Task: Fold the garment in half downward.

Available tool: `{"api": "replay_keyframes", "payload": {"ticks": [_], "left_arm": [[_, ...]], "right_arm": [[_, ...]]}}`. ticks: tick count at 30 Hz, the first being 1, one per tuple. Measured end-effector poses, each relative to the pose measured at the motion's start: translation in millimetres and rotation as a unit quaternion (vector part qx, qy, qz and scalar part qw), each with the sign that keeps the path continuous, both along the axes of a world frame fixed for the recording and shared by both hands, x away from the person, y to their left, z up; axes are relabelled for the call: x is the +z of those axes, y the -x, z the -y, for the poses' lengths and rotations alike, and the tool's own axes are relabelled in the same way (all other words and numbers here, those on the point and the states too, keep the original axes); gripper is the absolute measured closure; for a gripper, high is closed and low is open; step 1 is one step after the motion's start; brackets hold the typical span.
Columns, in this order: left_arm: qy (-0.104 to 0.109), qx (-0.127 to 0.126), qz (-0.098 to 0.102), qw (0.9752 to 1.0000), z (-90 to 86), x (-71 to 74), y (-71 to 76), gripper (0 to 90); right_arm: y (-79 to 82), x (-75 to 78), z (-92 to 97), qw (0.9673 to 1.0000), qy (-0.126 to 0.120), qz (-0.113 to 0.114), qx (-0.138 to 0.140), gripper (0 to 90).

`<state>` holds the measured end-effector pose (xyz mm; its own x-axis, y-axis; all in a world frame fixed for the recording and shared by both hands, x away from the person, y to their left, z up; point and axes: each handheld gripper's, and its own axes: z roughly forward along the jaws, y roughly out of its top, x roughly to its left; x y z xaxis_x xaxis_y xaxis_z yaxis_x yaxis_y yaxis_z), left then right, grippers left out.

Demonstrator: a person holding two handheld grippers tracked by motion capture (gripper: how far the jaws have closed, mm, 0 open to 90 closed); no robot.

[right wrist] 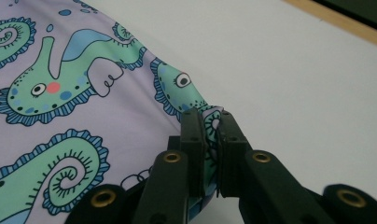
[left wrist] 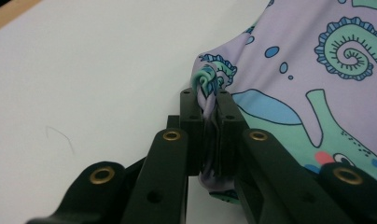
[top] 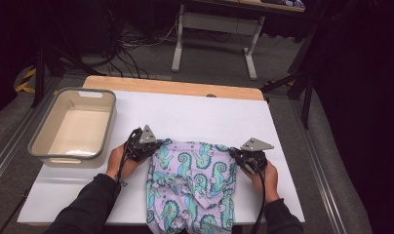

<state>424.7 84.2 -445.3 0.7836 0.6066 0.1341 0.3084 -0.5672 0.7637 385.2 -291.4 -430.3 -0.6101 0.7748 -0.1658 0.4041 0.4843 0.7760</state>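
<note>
A lilac garment printed with green seahorses lies on the white table, near its front edge. My left gripper is shut on the garment's far left corner; in the left gripper view the fabric bunches between the black jaws of the left gripper. On the far right corner my right gripper is shut, and in the right gripper view a fold of the garment is pinched in the right gripper. Both hands rest low at the table.
A beige tub with a grey rim stands empty at the table's left side. A wooden strip runs along the table's far edge. Beyond it are desk legs and cables on the floor.
</note>
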Motion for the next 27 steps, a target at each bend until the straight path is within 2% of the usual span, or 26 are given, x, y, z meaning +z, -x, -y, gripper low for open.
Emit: {"api": "replay_keyframes", "payload": {"ticks": [3,7,13,14,15,19,20,24,27], "left_arm": [[0.005,0.006,0.004,1.0000,0.6,5.9,-10.3,84.9],[-0.011,0.019,0.021,0.9995,3.9,15.3,-23.8,84.9],[-0.002,0.039,0.025,0.9989,6.0,29.7,-47.9,84.8],[-0.002,0.039,0.025,0.9989,6.0,29.7,-47.9,84.7],[-0.004,0.046,0.028,0.9986,8.0,30.6,-54.1,84.7],[-0.002,0.061,0.030,0.9977,11.5,27.9,-64.0,84.3],[0.004,0.066,0.024,0.9975,13.0,25.1,-67.7,84.2],[0.002,0.079,0.019,0.9967,17.9,18.8,-76.5,83.4],[0.004,0.094,0.026,0.9952,22.1,17.2,-78.9,78.6]], "right_arm": [[-8.4,6.7,0.5,0.9998,0.005,0.017,-0.010,84.4],[-22.3,15.1,-1.9,0.9992,0.008,0.035,-0.018,84.4],[-49.3,25.3,-7.8,0.9979,0.020,0.052,-0.033,84.3],[-54.0,26.4,-8.3,0.9977,0.019,0.055,-0.035,84.3],[-58.7,27.1,-9.1,0.9976,0.017,0.056,-0.038,84.3],[-76.7,27.7,-12.6,0.9969,0.026,0.058,-0.048,84.0],[-79.7,27.0,-13.4,0.9967,0.028,0.057,-0.051,84.0],[-95.7,21.8,-17.0,0.9959,0.045,0.050,-0.062,83.8],[-103.4,17.9,-18.4,0.9956,0.046,0.046,-0.068,82.9]]}}
